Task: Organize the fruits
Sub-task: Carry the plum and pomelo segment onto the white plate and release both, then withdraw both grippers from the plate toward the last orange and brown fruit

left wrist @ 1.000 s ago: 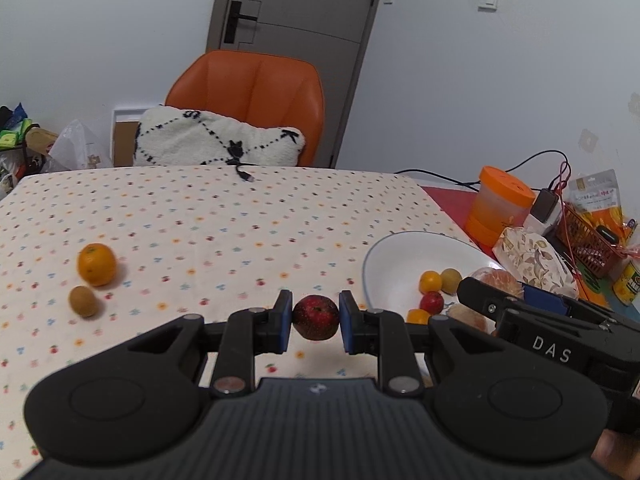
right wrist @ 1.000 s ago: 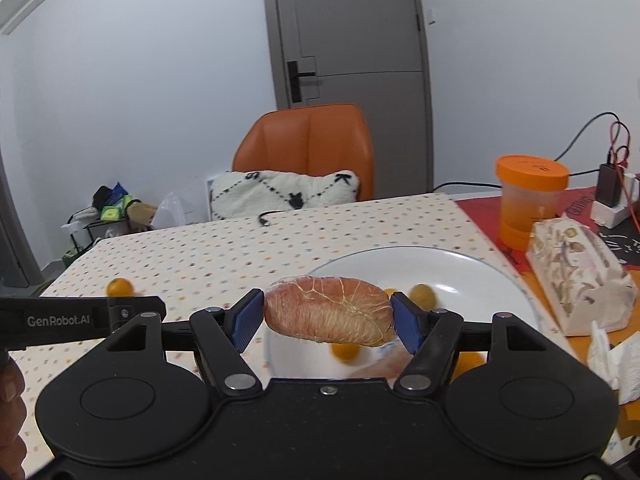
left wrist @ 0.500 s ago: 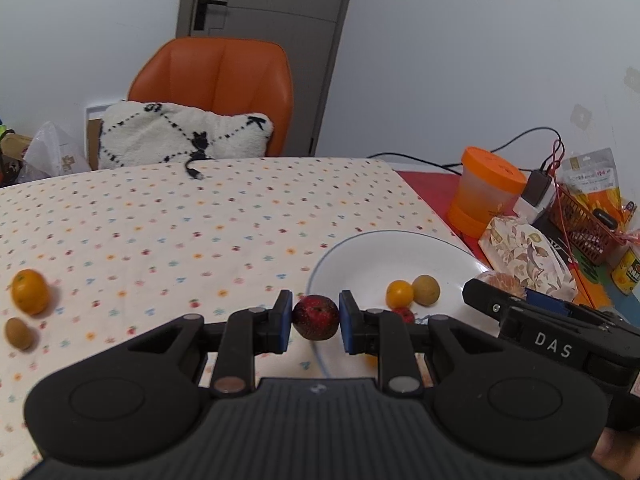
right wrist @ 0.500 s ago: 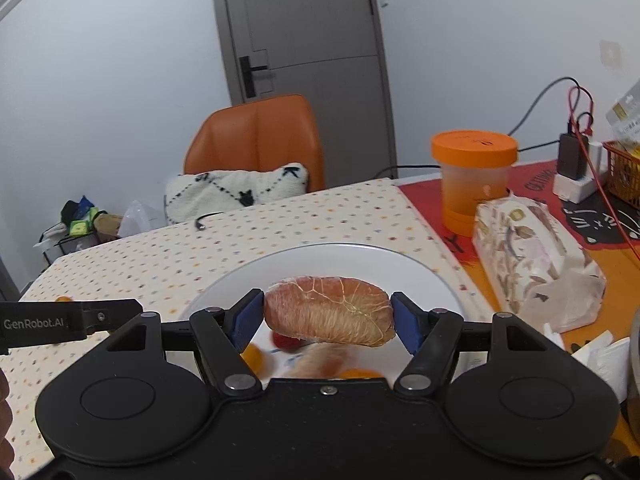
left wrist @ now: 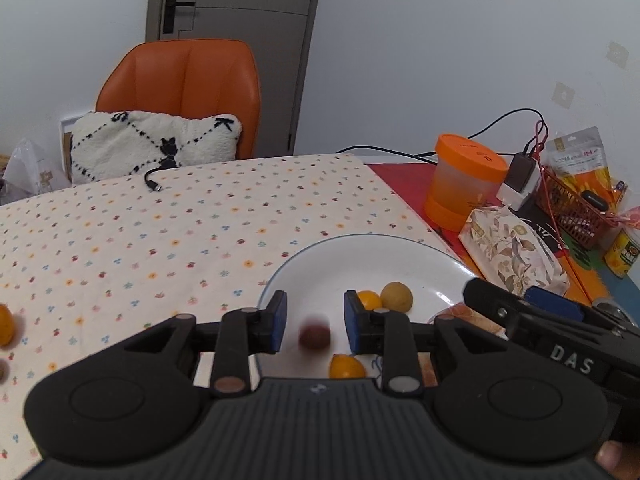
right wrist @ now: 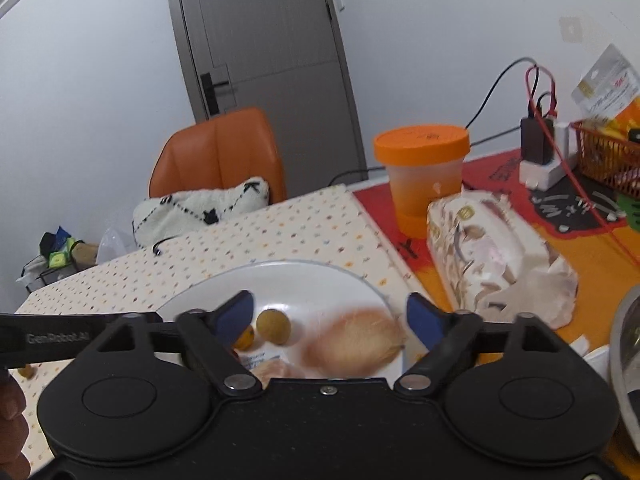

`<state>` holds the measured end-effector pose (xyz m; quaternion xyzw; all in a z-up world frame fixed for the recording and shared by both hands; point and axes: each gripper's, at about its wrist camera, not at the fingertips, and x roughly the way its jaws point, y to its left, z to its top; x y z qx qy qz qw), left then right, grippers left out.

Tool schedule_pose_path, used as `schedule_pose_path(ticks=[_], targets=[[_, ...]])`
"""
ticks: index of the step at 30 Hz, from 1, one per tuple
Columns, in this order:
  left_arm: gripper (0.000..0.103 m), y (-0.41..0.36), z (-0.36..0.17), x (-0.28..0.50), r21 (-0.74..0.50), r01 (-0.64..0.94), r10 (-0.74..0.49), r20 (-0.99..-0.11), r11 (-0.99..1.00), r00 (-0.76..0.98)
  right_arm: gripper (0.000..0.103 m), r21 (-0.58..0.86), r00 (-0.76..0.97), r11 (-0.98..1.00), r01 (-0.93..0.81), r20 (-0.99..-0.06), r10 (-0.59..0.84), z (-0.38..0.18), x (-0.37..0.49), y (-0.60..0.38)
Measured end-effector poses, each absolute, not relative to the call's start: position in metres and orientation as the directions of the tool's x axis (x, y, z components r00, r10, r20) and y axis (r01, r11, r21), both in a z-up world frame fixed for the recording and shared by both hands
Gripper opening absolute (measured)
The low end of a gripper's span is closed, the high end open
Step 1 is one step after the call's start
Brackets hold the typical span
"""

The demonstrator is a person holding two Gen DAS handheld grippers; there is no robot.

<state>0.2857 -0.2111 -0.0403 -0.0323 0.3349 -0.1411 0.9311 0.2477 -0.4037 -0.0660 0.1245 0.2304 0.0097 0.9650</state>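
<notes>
Both grippers hang over the white plate [left wrist: 320, 264] and their jaws are opening. In the left wrist view a small dark red fruit [left wrist: 315, 336] is blurred, below and between the parted pads of my left gripper [left wrist: 315, 322], touching neither. In the right wrist view a peeled pinkish citrus segment [right wrist: 354, 346] is blurred between the wide pads of my right gripper [right wrist: 330, 316], free of both, over the plate [right wrist: 288, 280]. Small orange fruits [left wrist: 369, 300] and a tan round fruit [left wrist: 396, 297] lie on the plate. An orange [left wrist: 5, 325] sits at the far left on the cloth.
The dotted tablecloth [left wrist: 160, 240] covers the table. Right of the plate stand an orange-lidded cup [left wrist: 464, 180], a floral tissue pack [left wrist: 512, 256], a charger with cables [left wrist: 520, 184] and a red basket [left wrist: 576, 216]. An orange chair [left wrist: 184, 92] with a cushion stands behind.
Both grippers moved right, over the plate. The left pads parted and the red fruit dropped from them. The right pads spread and the citrus segment fell free.
</notes>
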Motion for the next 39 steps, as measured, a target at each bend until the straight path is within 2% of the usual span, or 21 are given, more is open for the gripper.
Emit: schedule_pose_path(ticks=[6,8,19,23,30,33,36,39], targets=[[0.045,-0.196,-0.034,0.273,-0.149,0.219,-0.264,-0.617,0.964,0.741,0.085,0.278,0.89,0.96,0.031,-0.445,0.1,-0.061,0.237,-0.409],[0.056,-0.19,-0.031,0.268,-0.144,0.209,-0.253,-0.616,0.967,0.746,0.085,0.279,0.888,0.96,0.02,-0.446,0.111,-0.06,0.233,-0.407],[0.087,-0.161,-0.013,0.238,-0.109,0.198,-0.222,-0.62,0.974,0.752,0.085,0.307,0.879,0.952,0.005,-0.456,0.142,-0.052,0.21,-0.398],[0.088,-0.148,-0.013,0.23,-0.133,0.189,-0.23,-0.654,0.973,0.721,0.086,0.306,0.875,0.952,0.005,-0.463,0.144,-0.046,0.2,-0.394],[0.089,-0.127,-0.017,0.212,-0.107,0.172,-0.199,-0.667,0.979,0.718,0.099,0.318,0.877,0.948,0.009,-0.458,0.145,-0.038,0.179,-0.388],[0.089,-0.116,-0.015,0.203,-0.069,0.16,-0.166,-0.656,0.985,0.736,0.1,0.326,0.876,0.945,0.008,-0.459,0.151,-0.039,0.17,-0.386],[0.09,-0.102,-0.016,0.195,-0.097,0.154,-0.179,-0.659,0.983,0.731,0.101,0.328,0.873,0.945,0.014,-0.465,0.148,-0.04,0.164,-0.384],[0.097,-0.088,-0.015,0.187,-0.102,0.138,-0.171,-0.649,0.985,0.741,0.103,0.336,0.87,0.942,0.003,-0.465,0.163,-0.041,0.155,-0.382]])
